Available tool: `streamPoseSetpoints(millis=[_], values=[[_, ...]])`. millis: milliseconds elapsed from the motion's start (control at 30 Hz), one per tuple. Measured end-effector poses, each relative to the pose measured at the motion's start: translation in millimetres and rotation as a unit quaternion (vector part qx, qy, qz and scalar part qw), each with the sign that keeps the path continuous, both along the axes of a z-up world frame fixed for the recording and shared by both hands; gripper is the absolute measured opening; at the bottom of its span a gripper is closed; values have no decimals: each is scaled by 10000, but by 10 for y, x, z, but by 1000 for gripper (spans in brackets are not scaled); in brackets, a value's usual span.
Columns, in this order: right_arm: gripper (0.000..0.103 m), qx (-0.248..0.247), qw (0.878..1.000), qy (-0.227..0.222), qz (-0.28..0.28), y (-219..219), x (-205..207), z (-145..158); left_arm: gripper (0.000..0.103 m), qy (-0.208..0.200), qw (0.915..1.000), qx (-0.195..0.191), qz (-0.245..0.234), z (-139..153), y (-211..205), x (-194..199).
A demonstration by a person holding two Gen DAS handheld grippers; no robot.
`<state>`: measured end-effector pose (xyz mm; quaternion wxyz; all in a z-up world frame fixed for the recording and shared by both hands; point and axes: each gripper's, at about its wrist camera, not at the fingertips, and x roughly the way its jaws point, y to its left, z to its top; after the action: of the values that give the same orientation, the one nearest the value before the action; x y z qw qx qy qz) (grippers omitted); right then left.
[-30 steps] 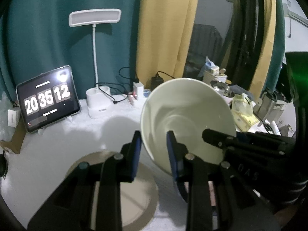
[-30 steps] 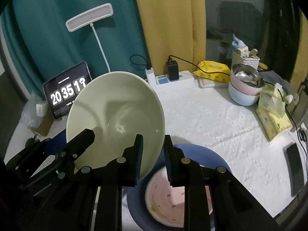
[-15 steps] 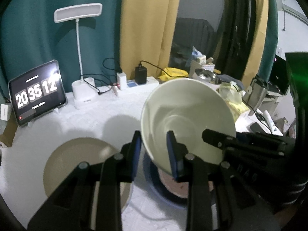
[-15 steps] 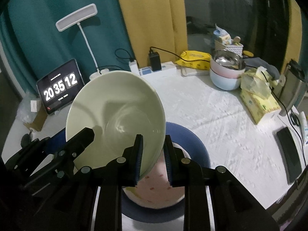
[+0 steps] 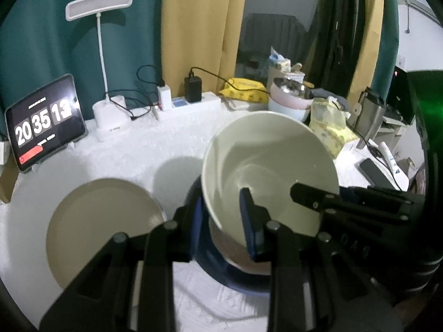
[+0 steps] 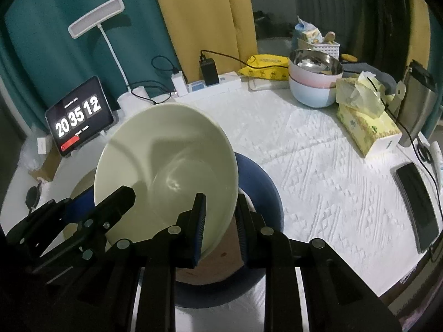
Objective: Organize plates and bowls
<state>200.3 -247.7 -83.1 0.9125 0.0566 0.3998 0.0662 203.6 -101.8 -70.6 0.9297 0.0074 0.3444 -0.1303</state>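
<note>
A large pale green bowl point(image 5: 265, 171) point(image 6: 166, 171) hangs tilted in the air, gripped on opposite rims. My left gripper point(image 5: 221, 215) is shut on its left rim; my right gripper point(image 6: 220, 218) is shut on its right rim. Right under it a pink bowl point(image 5: 238, 254) point(image 6: 210, 260) rests on a dark blue plate point(image 5: 210, 265) point(image 6: 263, 182). The pale bowl's bottom is close above the pink bowl; contact cannot be told. A beige plate point(image 5: 102, 229) lies on the white cloth to the left.
At the back stand a tablet clock point(image 5: 44, 124), a white desk lamp point(image 5: 110, 119), a power strip point(image 6: 210, 83) and stacked pink and blue bowls with a steel one on top point(image 6: 313, 83). A tissue box point(image 6: 365, 121) and a phone point(image 6: 418, 202) lie at the right.
Both grippers carried the pale green bowl rightward and down, from above the beige plate to just over the pink bowl on the blue plate. The grips stayed the same.
</note>
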Motion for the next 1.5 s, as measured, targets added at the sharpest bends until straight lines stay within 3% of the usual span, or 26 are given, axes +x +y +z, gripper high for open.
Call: streamPoseSetpoints(millis=[300, 600, 800, 1200, 1500], values=[[23, -53, 9997, 257, -7, -98, 20, -216, 27, 244, 9996, 82, -71, -200, -89, 18], [23, -132, 9994, 308, 62, -86, 41, -244, 27, 500, 9985, 166, -120, -334, -66, 61], [24, -509, 9984, 230, 86, -5, 21, -265, 27, 436, 9987, 241, -110, -341, -79, 38], [27, -182, 9995, 230, 80, -84, 10, -176, 29, 432, 9989, 61, -144, -275, -3, 11], [28, -155, 9999, -9, -66, -220, -77, 16, 31, 31, 9999, 18, -94, -34, 81, -83]])
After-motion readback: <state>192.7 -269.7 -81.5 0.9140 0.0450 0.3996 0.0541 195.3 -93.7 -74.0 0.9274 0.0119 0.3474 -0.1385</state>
